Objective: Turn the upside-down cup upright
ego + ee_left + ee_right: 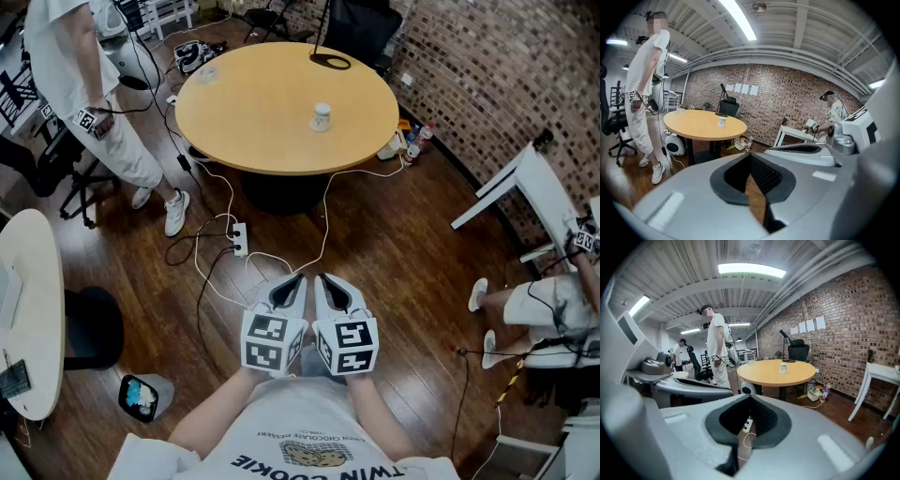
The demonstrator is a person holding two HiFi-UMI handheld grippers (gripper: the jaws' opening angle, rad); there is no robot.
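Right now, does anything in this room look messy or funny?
The white cup on the round table seems to stand upside down, though it is small here. Loose white cables and a power strip sprawl over the wooden floor.

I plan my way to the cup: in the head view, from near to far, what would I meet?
The left gripper and right gripper, side by side → power strip → round table → cup → black stand base.
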